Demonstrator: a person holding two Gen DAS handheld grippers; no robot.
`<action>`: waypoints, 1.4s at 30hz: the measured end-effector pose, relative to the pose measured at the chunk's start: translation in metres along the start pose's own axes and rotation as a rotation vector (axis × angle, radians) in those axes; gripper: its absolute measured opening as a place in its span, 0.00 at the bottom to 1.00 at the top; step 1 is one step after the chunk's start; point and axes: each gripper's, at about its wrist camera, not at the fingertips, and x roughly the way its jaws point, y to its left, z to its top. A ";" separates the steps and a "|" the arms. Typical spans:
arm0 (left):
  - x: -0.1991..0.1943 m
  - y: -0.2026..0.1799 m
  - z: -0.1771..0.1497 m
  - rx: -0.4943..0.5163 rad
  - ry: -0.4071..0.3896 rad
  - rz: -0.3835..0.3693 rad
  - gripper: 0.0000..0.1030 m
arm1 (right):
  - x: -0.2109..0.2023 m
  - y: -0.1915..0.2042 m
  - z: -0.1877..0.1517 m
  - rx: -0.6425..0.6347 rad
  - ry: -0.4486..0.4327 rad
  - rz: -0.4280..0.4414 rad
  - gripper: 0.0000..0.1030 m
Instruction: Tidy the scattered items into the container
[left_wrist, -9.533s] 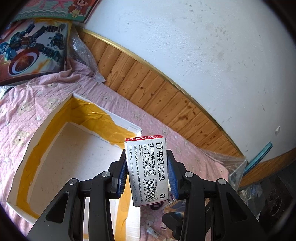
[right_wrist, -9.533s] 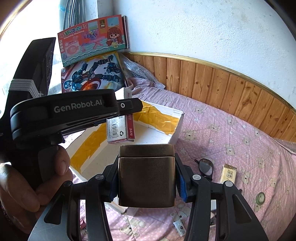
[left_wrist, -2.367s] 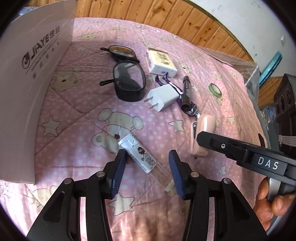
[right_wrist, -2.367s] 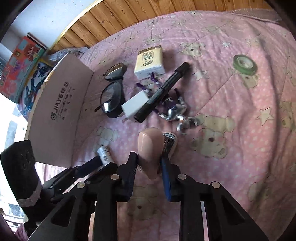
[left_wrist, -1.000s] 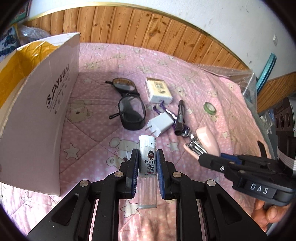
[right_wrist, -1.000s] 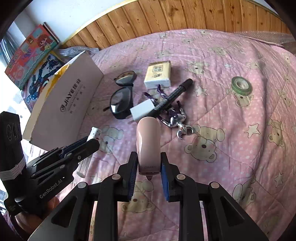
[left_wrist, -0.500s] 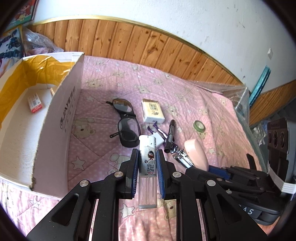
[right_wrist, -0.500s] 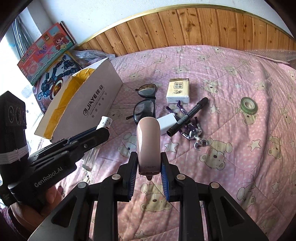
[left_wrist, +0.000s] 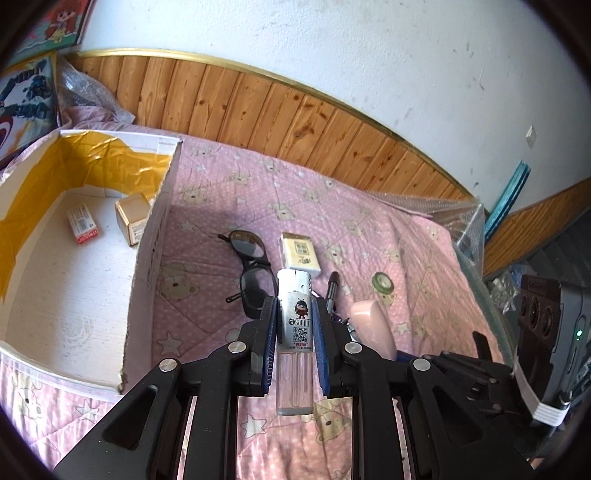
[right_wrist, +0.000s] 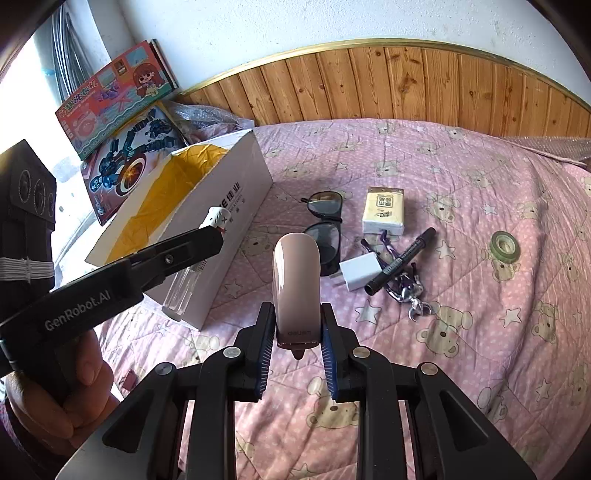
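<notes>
My left gripper (left_wrist: 294, 332) is shut on a clear lighter (left_wrist: 295, 332) with a white cap, held above the pink quilt right of the white cardboard box (left_wrist: 147, 258). The lighter (right_wrist: 192, 266) and left gripper (right_wrist: 207, 240) also show in the right wrist view, beside the box (right_wrist: 236, 199). My right gripper (right_wrist: 296, 328) is shut on a pink stapler (right_wrist: 296, 284), held above the quilt; the stapler (left_wrist: 371, 328) shows in the left wrist view too. A staples box (left_wrist: 83, 225) and a tan box (left_wrist: 133, 218) lie inside the box.
On the quilt lie sunglasses (right_wrist: 325, 229), a tissue pack (right_wrist: 384, 216), a white charger (right_wrist: 356, 273), a black pen (right_wrist: 400, 260), a key clip (right_wrist: 410, 295) and a tape roll (right_wrist: 504, 247). Toy boxes (right_wrist: 125, 110) lean at the wall behind the box.
Both grippers have lifted and moved back toward the box with their items. The box interior has come into the left wrist view.
</notes>
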 end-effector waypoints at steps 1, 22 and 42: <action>-0.003 0.001 0.001 -0.003 -0.005 -0.004 0.18 | -0.001 0.002 0.001 -0.004 -0.004 0.000 0.25; -0.038 0.038 0.036 -0.106 -0.105 -0.044 0.18 | -0.020 0.057 0.036 -0.077 -0.080 0.000 0.25; -0.077 0.106 0.066 -0.257 -0.214 -0.047 0.18 | -0.010 0.134 0.079 -0.185 -0.113 0.051 0.25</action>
